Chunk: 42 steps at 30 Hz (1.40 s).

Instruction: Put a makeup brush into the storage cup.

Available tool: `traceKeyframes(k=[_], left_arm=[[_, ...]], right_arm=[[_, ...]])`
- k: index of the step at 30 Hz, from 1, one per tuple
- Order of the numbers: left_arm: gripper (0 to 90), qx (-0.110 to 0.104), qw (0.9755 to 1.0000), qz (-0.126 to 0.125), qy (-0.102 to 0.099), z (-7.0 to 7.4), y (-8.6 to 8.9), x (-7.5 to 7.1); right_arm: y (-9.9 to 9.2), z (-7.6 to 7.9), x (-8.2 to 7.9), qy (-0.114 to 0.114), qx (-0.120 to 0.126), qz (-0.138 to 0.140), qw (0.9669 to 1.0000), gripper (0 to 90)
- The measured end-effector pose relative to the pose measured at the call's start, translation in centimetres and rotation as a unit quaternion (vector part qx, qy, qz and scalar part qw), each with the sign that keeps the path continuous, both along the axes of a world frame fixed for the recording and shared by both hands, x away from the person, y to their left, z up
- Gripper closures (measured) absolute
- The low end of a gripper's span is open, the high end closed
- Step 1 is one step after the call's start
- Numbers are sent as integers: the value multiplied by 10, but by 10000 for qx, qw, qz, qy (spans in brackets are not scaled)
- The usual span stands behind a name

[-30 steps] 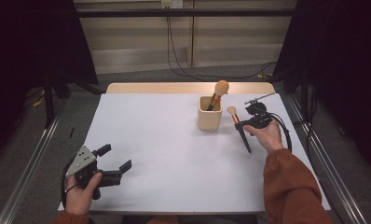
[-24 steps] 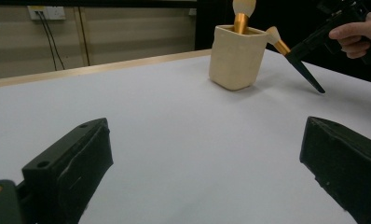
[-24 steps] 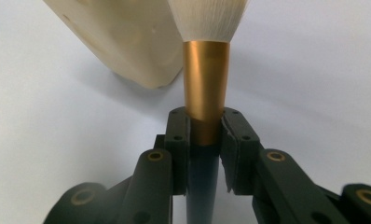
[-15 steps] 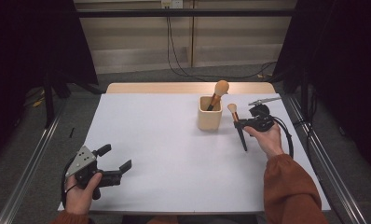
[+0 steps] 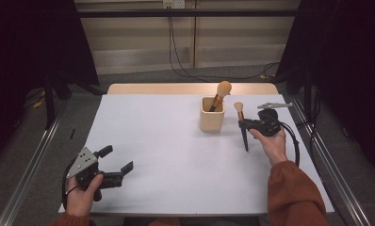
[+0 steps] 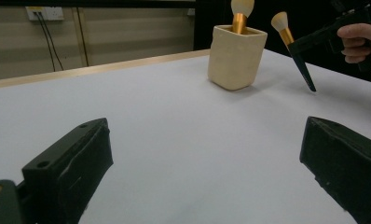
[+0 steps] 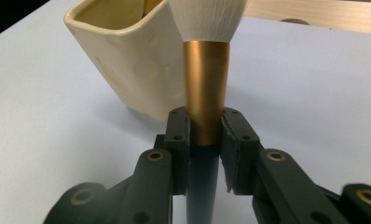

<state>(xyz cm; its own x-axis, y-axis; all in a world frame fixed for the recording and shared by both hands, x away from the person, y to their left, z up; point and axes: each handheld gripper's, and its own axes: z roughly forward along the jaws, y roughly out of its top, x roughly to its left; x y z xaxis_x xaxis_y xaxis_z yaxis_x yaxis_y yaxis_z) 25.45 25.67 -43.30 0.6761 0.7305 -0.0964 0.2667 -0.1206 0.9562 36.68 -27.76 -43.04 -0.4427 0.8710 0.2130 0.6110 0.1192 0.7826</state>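
You have 1 makeup brush already standing in the cream cup at the far right of the counter, bristles up, so that part looks done. The second brush is in your right gripper, whose fingers are clamped on it where the gold ferrule meets the dark handle. It hangs near upright, white bristles on top and the pointed handle tip down, just to the right of the cup and clear of its wall; from the high view I cannot tell whether the tip touches the counter.

What is left, as I judge it: carry this brush over the cup's rim, lower it in handle first beside the other one, and let go.

Your left gripper rests at the near left corner, well apart from the cup, its fingers spread wide with nothing between them.
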Motion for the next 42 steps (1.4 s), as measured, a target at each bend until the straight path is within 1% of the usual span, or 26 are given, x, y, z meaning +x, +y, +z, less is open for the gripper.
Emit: traceKeyframes(k=[4,7,9,11,14,19,21,24,28,36,38,40,42], left_arm=[[22,15,10000,-11,-27,1,0,0],[22,7,10000,-5,-18,1,-1,-1],[22,-6,10000,0,-28,1,0,-1],[22,-8,10000,11,-22,1,0,-1],[22,-16,10000,-3,-46,1,0,-1],[22,14,10000,-5,-32,1,0,-1],[22,-5,10000,19,-14,0,0,-1],[22,-16,10000,38,-22,0,1,-1],[22,-33,10000,42,-24,1,1,-2],[22,-11,10000,15,-44,1,1,-1],[22,-19,10000,15,-43,1,0,-1],[22,-17,10000,18,-36,1,1,-1],[22,-87,9999,51,-15,1,0,-1]], right_arm=[[-2,-1,-2,-122,113,-40,9999,742],[-1,-1,-4,-179,173,11,9997,742],[-1,-2,-5,-292,181,17,9994,742],[-2,-2,-6,-364,239,33,9990,742],[-2,-3,-7,-482,239,25,9986,742],[-1,-1,-10,-653,341,38,9973,742],[0,-1,-11,-731,453,-6,9963,742],[2,1,-13,-852,405,45,9955,742],[3,6,-15,-1017,515,72,9935,742],[6,16,-18,-1274,590,126,9900,742],[7,18,-19,-1324,629,148,9891,742],[7,21,-19,-1357,614,171,9887,742],[8,23,-19,-1395,659,165,9879,742]])
